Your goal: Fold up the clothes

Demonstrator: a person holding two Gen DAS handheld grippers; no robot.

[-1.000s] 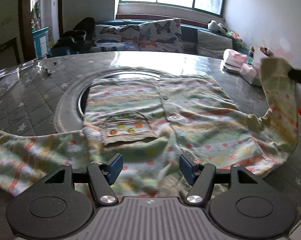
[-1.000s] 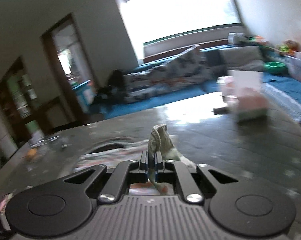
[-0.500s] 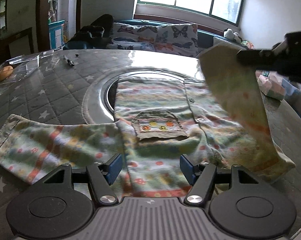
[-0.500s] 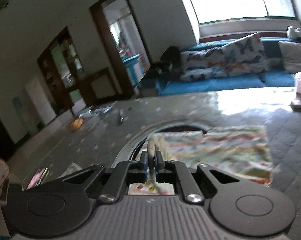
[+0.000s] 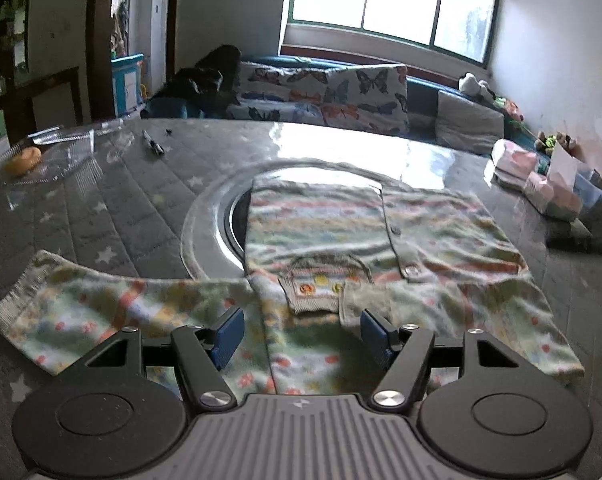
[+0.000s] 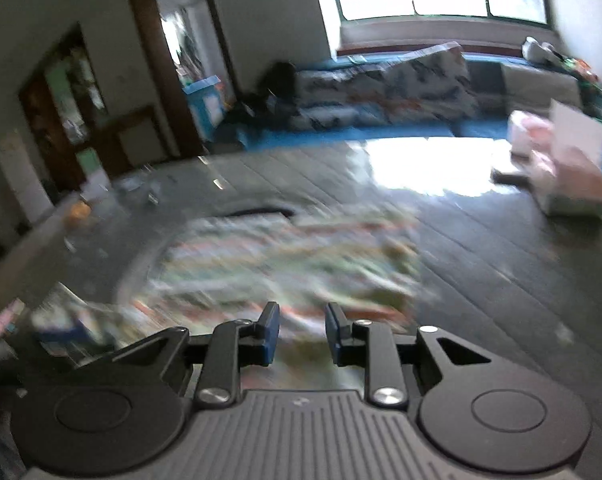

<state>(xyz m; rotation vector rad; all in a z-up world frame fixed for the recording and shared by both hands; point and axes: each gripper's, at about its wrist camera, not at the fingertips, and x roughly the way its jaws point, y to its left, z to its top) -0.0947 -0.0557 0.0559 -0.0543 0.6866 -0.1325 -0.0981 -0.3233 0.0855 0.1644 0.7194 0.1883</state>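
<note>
- My left gripper hangs with its jaws spread wide, blue pads clear of the cloth, nothing between them.
- Just beyond those jaws, at 12 o'clock, I see the small patterned shirt lying flat on the quilted table, front up, its buttoned placket running away from me.
- The shirt's chest pocket sits straight ahead of the left jaws; one sleeve stretches out flat toward 9 o'clock.
- The other sleeve lies folded in across the chest, its cuff just right of the pocket.
- My right gripper has its jaws parted a little way and holds nothing; the shirt is a motion-blurred patch directly ahead at 12 o'clock.
- Under the shirt's far-left part I see a round recessed ring in the table.
- Further out at 10 o'clock lie a pen and a clear plastic container with something orange in it.
- At 2 o'clock sits a pale pink packet stack near the table edge.
- Beyond the table at 12 o'clock is a sofa with butterfly cushions.
</note>
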